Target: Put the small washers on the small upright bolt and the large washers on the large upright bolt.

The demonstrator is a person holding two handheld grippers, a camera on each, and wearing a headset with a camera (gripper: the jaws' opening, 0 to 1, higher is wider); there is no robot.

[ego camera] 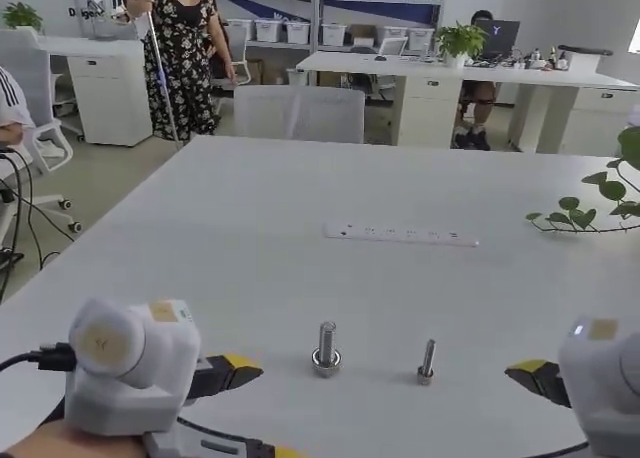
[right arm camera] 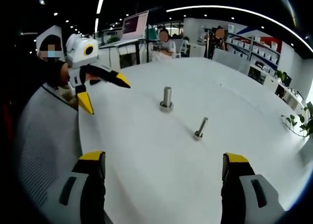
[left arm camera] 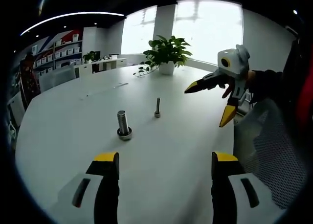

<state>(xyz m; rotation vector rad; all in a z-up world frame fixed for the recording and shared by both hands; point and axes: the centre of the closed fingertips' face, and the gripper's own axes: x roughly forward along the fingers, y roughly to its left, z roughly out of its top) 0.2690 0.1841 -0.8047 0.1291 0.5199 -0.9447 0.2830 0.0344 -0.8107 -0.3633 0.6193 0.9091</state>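
Both grippers are just hanging low over the white table [ego camera: 250, 238] right now, jaws spread wide and nothing in either one. The left gripper [ego camera: 270, 410] sits at the near left edge of the head view and the right gripper [ego camera: 535, 376] pokes in from the near right. The two bolts stand between them and a bit further out on the tabletop, not touching either tool. The large bolt [ego camera: 326, 350] is the one closer to the left gripper, standing upright on a wider ring at its foot; can't tell if that's the bolt head or a washer. The small bolt [ego camera: 427, 362] is just to the right of it, near but apart, on the right gripper's side, also standing on its base. In each gripper view both bolts sit ahead of the open jaws, with the other gripper coming in from the side, also spread open. Further back on the table there's a white power strip [ego camera: 400, 235], and a leafy sprig [ego camera: 600, 203] at the right edge.
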